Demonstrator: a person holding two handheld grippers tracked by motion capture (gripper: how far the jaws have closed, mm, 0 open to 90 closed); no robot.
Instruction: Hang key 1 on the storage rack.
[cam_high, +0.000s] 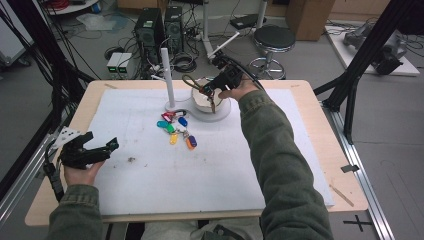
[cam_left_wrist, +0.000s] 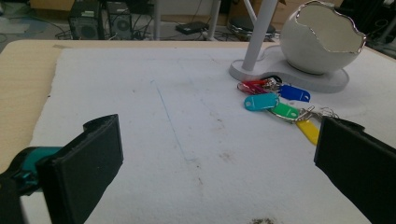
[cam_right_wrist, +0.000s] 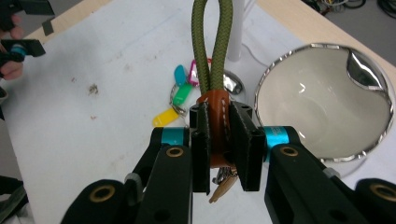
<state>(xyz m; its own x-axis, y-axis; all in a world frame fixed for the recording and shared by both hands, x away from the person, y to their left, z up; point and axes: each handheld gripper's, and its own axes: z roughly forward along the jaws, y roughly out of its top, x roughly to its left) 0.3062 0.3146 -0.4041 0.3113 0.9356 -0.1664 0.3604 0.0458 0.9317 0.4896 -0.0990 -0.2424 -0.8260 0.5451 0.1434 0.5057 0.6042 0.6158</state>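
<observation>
My right gripper (cam_high: 207, 91) (cam_right_wrist: 219, 140) is shut on the brown leather collar of a keyring with an olive-green rope loop (cam_right_wrist: 212, 46) (cam_high: 190, 81). Its keys hang below the jaws. The gripper holds it in the air over a white egg-shaped bowl (cam_high: 200, 102) (cam_right_wrist: 322, 107) (cam_left_wrist: 322, 42) with a silvery rim. My left gripper (cam_high: 102, 147) (cam_left_wrist: 219, 154) rests open near the table's left edge, nothing between its fingers. A bunch of coloured key tags (cam_high: 176, 129) (cam_left_wrist: 280, 105) (cam_right_wrist: 180, 95) lies on the white mat in front of the bowl.
A white post (cam_high: 166, 75) (cam_left_wrist: 261, 32) rises from the same white base (cam_left_wrist: 327, 81) as the bowl. The white mat (cam_high: 165, 170) covers most of the wooden table (cam_high: 320, 140). Computers, cables and a stool stand on the floor behind.
</observation>
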